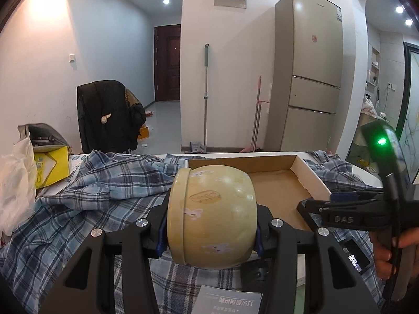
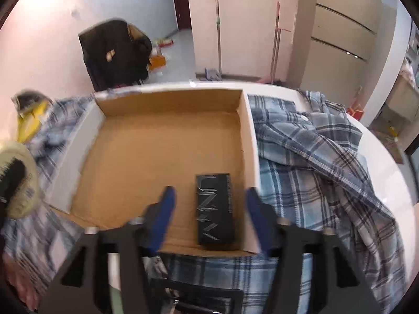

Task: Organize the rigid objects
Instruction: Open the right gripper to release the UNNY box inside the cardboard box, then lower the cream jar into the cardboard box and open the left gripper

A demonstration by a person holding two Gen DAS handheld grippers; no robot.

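Clamped across the left hand-held gripper [image 1: 210, 231], low in the frame's centre, a yellow-green tin [image 1: 212, 217] lies on its side.

Black box [image 2: 214, 208] already rests flat in the lower right corner of the cardboard tray [image 2: 90, 130]; the right hand-held gripper [image 2: 209, 209] straddles it with jaws wide, pads clear of it. One item looks placed; the tin, just left of the tray over the plaid shirt [image 1: 86, 183] on the table [image 2: 387, 167], is not yet in.
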